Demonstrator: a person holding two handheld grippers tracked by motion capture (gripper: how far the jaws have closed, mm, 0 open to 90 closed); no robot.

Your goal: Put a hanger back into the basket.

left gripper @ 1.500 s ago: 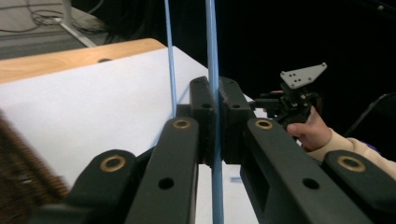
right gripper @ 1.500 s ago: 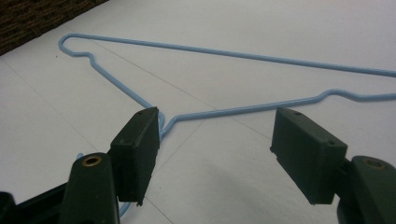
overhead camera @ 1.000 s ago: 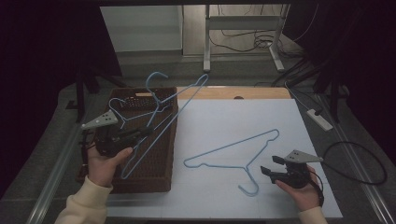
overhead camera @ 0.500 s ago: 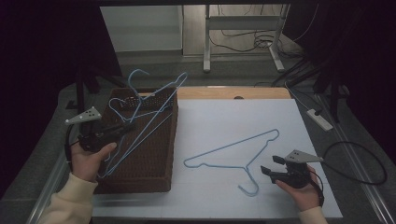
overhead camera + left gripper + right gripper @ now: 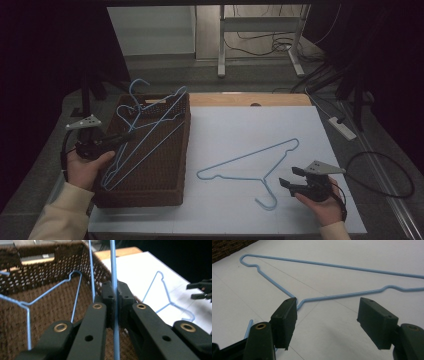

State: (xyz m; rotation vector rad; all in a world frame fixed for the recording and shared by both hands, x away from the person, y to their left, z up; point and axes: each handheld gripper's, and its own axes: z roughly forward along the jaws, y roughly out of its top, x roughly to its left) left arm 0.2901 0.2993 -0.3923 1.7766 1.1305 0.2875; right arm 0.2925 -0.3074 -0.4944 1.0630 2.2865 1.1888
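Observation:
My left gripper (image 5: 126,136) (image 5: 113,290) is shut on a thin blue wire hanger (image 5: 172,102) (image 5: 113,265). It holds the hanger slanted over the brown wicker basket (image 5: 140,197) (image 5: 50,272) at the table's left. More blue wire, apparently a second hanger (image 5: 27,305), lies inside the basket. Another blue hanger (image 5: 245,156) (image 5: 329,264) lies flat on the white sheet at the middle. My right gripper (image 5: 289,176) (image 5: 327,315) rests open just right of that hanger's hook, its jaws on either side of the neck without touching the wire.
A white sheet (image 5: 240,125) covers the table, with a wooden strip (image 5: 250,99) along its far edge. At the right lie a power strip (image 5: 342,127) and a looped black cable (image 5: 380,175). Metal table legs (image 5: 220,40) stand behind.
My left hand has carried the hanger leftward and a little down, from reaching past the basket's right rim to lying over the basket. The right gripper and the table hanger have not moved.

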